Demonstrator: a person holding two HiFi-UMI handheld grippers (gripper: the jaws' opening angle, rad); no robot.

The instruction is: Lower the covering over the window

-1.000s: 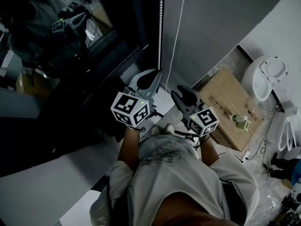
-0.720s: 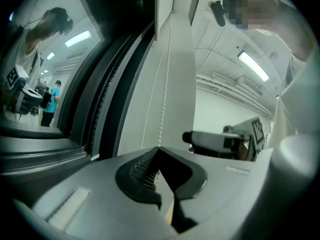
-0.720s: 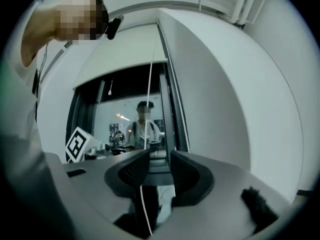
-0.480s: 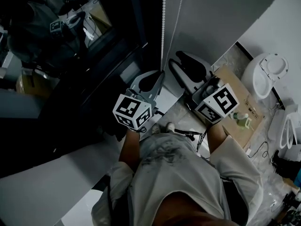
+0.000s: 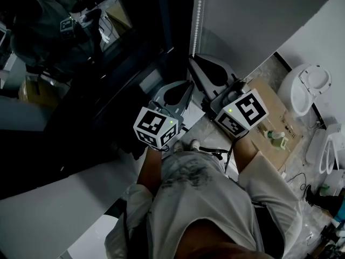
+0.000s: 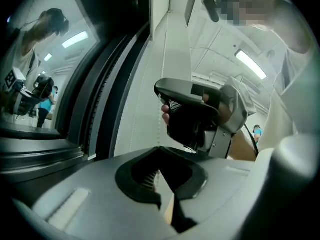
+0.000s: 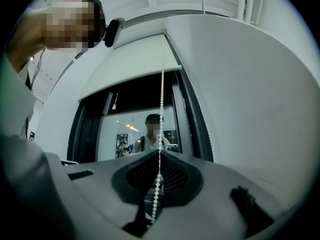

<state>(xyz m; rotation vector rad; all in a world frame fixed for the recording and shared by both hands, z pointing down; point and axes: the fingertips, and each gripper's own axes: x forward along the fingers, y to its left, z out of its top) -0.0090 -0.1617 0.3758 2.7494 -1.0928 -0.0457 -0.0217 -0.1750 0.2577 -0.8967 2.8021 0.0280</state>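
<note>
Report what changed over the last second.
The right gripper rose along the chain to a spot above the left gripper. Its jaws, wide open a second ago, have just closed on the chain. The left gripper stayed where it was, shut on the chain lower down.

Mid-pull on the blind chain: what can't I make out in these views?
- Head view: the lower loop of the bead chain, hidden behind the right gripper.
- Head view: the small item on the cardboard box, too small to identify.
- Right gripper view: where the chain meets the top of the blind, too small.
</note>
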